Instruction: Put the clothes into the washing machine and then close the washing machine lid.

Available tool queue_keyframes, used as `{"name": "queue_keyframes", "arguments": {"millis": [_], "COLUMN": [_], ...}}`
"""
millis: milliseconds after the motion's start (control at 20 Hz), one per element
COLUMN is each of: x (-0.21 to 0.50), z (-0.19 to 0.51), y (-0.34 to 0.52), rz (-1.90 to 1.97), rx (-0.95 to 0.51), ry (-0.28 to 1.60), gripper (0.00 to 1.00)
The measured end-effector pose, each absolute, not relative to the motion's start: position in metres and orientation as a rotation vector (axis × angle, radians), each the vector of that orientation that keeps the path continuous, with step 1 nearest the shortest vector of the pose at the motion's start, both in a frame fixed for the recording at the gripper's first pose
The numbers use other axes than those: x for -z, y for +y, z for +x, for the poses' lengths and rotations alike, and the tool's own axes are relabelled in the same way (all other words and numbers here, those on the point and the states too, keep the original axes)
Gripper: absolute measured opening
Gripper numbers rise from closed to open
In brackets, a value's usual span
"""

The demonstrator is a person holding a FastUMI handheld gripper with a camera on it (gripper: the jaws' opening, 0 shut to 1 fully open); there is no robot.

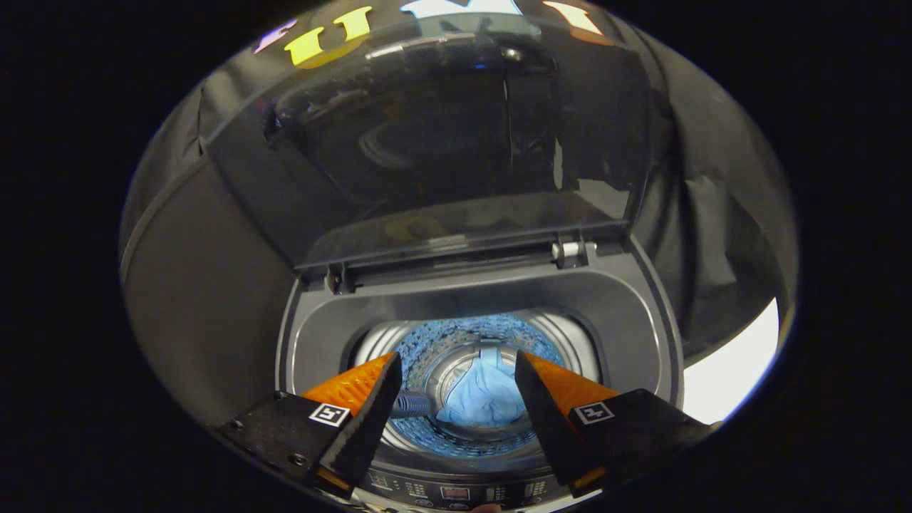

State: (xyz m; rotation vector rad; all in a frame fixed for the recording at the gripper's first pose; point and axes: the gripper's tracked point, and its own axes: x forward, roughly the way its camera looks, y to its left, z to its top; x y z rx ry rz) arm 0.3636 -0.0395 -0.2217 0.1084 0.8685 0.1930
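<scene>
Gripper (456, 385) fingers spread, holding nothing, above washer (627, 313) opening. Blue cloth (484, 399) lies down in drum, seen between fingers; soft, light, prob. done. Far: lid (427, 142) upright, stiff, glossy, maybe slippery; take its far top edge & pull down.

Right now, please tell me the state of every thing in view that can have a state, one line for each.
Washing machine lid: open, standing up at the back.
Washing machine: top open, drum visible.
Light blue garment: inside the drum, lying crumpled at the bottom.
Gripper: open, fingers apart above the opening, holding nothing.
</scene>
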Motion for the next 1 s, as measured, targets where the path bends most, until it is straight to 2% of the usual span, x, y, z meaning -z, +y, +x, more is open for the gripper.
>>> {"name": "queue_keyframes", "arguments": {"millis": [450, 700, 1000], "x": [0.103, 0.013, -0.026], "z": [0.407, 0.423, 0.439], "y": [-0.04, -0.03, -0.023], "rz": [0.088, 0.112, 0.073], "rx": [-0.241, -0.295, -0.299], "ry": [0.578, 0.359, 0.309], "gripper": [0.98, 0.98, 0.98]}}
